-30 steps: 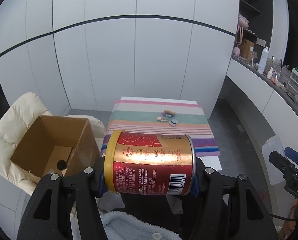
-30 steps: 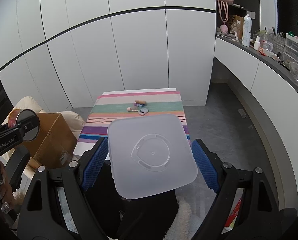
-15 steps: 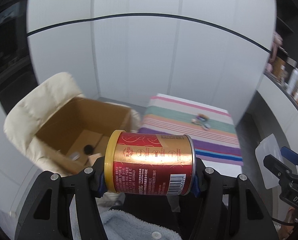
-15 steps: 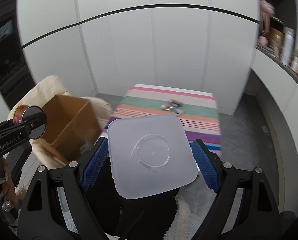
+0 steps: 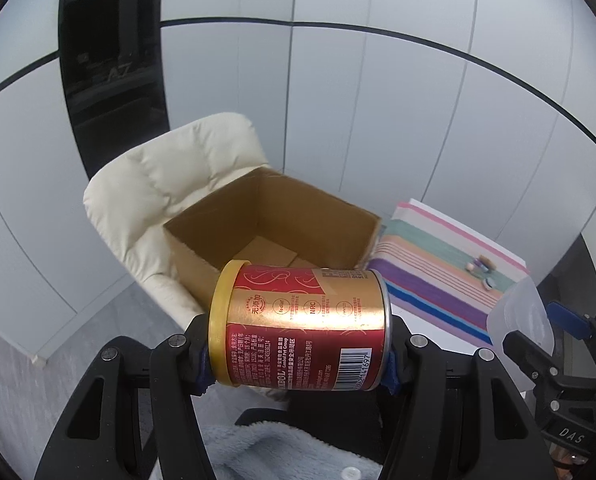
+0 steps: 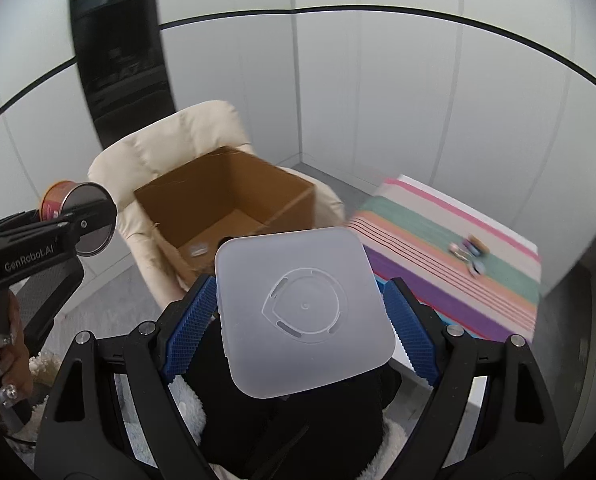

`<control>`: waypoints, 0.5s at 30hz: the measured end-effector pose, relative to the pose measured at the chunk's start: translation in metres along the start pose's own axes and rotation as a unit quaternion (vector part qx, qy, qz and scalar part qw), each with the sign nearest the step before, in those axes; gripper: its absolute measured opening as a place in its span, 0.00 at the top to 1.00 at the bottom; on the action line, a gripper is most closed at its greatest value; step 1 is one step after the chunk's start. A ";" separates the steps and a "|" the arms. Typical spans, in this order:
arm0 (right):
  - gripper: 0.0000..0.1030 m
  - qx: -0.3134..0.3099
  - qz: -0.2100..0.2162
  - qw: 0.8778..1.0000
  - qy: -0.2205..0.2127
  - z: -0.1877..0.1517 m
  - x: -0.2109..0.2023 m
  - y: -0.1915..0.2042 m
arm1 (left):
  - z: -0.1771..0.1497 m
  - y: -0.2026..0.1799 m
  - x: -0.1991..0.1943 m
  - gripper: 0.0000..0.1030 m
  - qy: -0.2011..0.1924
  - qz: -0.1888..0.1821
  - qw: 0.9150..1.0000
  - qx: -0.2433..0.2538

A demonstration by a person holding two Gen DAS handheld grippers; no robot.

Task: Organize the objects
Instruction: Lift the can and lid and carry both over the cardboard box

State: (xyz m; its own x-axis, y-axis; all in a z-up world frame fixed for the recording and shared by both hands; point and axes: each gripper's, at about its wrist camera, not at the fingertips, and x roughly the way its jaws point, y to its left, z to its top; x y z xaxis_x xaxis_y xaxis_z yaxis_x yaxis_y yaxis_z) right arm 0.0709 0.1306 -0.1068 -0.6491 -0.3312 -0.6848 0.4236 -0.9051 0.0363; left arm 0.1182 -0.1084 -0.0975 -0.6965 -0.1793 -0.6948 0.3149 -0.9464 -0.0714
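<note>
My left gripper (image 5: pixel 300 364) is shut on a red and gold can (image 5: pixel 302 324) with a yellow lid, held sideways in the air in front of an open cardboard box (image 5: pixel 273 224). The can also shows at the far left of the right wrist view (image 6: pixel 57 204). My right gripper (image 6: pixel 298 316) is shut on a translucent white square plastic container (image 6: pixel 302 312), held in front of the same box (image 6: pixel 225 208). The box sits on a cream padded chair (image 5: pixel 165 176). A small object lies on the box floor (image 6: pixel 197 250).
A table with a striped cloth (image 5: pixel 438 276) stands to the right of the box, with a few small items (image 5: pixel 482 270) on it; it also shows in the right wrist view (image 6: pixel 450 252). White cabinet walls stand behind. A dark recess (image 5: pixel 109 60) is at upper left.
Both grippers have swung left with their loads. The box and chair have moved toward the middle of both views, and the striped table has shifted to the right.
</note>
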 end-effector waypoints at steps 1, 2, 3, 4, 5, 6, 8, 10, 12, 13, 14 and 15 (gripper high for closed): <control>0.16 -0.003 0.004 1.000 0.003 0.001 0.006 0.003 | 0.001 0.002 0.003 0.40 0.002 0.002 1.000 -0.002; 0.16 -0.005 0.007 1.000 0.006 0.002 0.010 0.004 | 0.001 0.004 0.007 0.40 0.004 0.004 1.000 -0.004; 0.16 -0.006 0.009 1.000 0.010 0.003 0.015 0.006 | 0.001 0.004 0.009 0.40 0.007 0.005 1.000 -0.006; 0.16 -0.006 0.009 1.000 0.014 0.003 0.019 0.007 | 0.001 0.005 0.014 0.40 0.010 0.005 1.000 -0.007; 0.16 -0.006 0.009 1.000 0.017 0.004 0.023 0.008 | 0.001 0.006 0.020 0.40 0.016 0.006 1.000 -0.008; 0.16 -0.006 0.010 1.000 0.020 0.005 0.027 0.008 | 0.002 0.006 0.024 0.40 0.020 0.006 1.000 -0.009; 0.16 0.000 0.018 0.999 0.027 0.008 0.036 0.006 | 0.003 0.006 0.035 0.40 0.028 0.007 1.000 -0.011; 0.16 0.006 0.025 0.999 0.031 0.011 0.043 0.003 | 0.006 0.006 0.043 0.40 0.033 0.009 0.999 -0.013; 0.16 0.005 0.023 0.999 0.034 0.015 0.052 0.003 | 0.010 0.005 0.051 0.40 0.034 0.010 0.999 -0.016; 0.16 0.003 0.022 0.999 0.034 0.017 0.057 0.002 | 0.012 0.005 0.055 0.40 0.034 0.011 0.999 -0.018; 0.16 -0.001 0.022 0.999 0.036 0.021 0.063 0.004 | 0.015 0.005 0.060 0.40 0.034 0.011 0.999 -0.020; 0.16 -0.004 0.023 0.999 0.038 0.024 0.069 0.005 | 0.017 0.004 0.065 0.40 0.035 0.011 0.999 -0.022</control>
State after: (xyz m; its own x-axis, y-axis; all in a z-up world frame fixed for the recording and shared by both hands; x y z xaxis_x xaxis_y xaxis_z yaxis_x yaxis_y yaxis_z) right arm 0.0128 0.0969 -0.1366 -0.5797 -0.3509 -0.7354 0.4574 -0.8870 0.0626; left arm 0.0633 -0.1287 -0.1303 -0.6427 -0.1797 -0.7447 0.3593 -0.9293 -0.0858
